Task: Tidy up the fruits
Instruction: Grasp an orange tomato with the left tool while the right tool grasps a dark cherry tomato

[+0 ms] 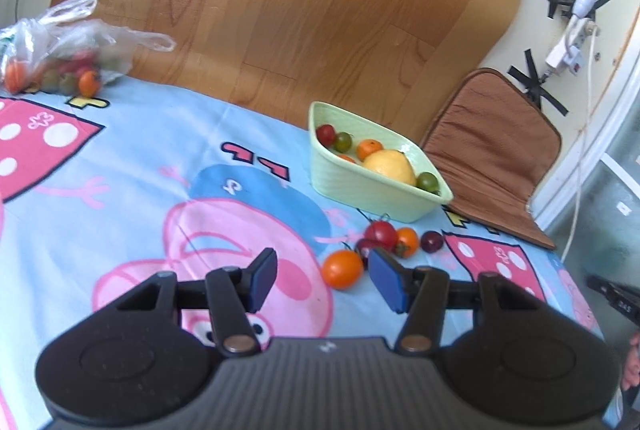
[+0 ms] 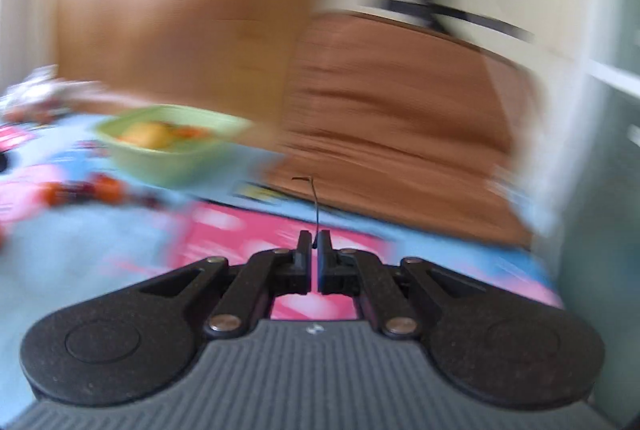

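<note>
A pale green bowl (image 1: 344, 186) on the cartoon cloth holds a yellow lemon (image 1: 390, 166) and several small tomatoes. In front of it lie loose tomatoes: an orange one (image 1: 342, 269), a red one (image 1: 381, 233), a smaller orange one (image 1: 407, 240) and a dark one (image 1: 432, 241). My left gripper (image 1: 322, 280) is open just short of the orange tomato, empty. My right gripper (image 2: 315, 256) is shut on a thin dark stem (image 2: 315, 206), to the right of the bowl (image 2: 176, 150); this view is motion-blurred.
A clear plastic bag (image 1: 60, 50) with more tomatoes lies at the far left of the table. A brown chair cushion (image 1: 492, 150) sits beyond the table's right edge. A bulb and power strip (image 1: 576, 18) hang on the wall.
</note>
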{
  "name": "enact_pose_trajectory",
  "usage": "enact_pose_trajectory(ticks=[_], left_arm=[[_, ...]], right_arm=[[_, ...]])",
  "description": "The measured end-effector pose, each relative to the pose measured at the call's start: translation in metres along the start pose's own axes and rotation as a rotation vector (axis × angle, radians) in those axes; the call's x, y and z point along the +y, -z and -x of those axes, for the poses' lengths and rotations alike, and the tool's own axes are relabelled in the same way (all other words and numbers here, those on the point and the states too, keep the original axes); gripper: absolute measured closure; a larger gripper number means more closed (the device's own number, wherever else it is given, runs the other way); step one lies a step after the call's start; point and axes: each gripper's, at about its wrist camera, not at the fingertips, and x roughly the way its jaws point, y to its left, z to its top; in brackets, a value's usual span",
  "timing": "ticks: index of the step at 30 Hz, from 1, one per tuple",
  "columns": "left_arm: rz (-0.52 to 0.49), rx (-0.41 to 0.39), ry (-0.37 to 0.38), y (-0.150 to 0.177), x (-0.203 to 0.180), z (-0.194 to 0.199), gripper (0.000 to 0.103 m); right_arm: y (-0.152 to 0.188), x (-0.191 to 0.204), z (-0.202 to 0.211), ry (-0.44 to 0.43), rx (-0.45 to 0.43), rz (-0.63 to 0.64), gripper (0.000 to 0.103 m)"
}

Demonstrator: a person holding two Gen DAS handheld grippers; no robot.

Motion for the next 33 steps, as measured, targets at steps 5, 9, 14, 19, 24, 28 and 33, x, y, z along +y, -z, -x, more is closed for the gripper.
enact_pose_trajectory(ticks=[5, 9, 14, 19, 24, 28, 33], left_arm=[[0.021, 0.011, 0.025, 0.004, 0.005, -0.004, 0.05], [0.025, 0.002, 0.029, 0.003, 0.006, 0.001, 0.05], [0.014, 0.003, 0.035, 0.0, 0.002, 0.005, 0.05], [-0.016, 0.044, 0.014, -0.002, -0.004, -0.006, 0.05], [-0.075, 0.099, 0.006, -0.003, -0.014, -0.026, 0.05], [-0.096, 0.134, 0.008, -0.004, -0.019, -0.046, 0.05], [-0.15, 0.143, -0.032, -0.002, -0.028, -0.064, 0.072]], right_arm=[[0.041, -0.063, 0.01, 0.431, 0.153, 0.058, 0.066], [0.041, -0.073, 0.026, 0.382, 0.082, -0.059, 0.063], [0.013, -0.017, 0.008, 0.001, 0.017, -0.126, 0.063], [-0.006, 0.081, -0.022, -0.388, 0.05, -0.047, 0.064], [-0.016, 0.16, -0.033, -0.57, 0.042, 0.121, 0.066], [-0.025, 0.192, -0.046, -0.611, 0.022, 0.203, 0.072], [-0.028, 0.203, -0.069, -0.636, 0.054, 0.206, 0.072]])
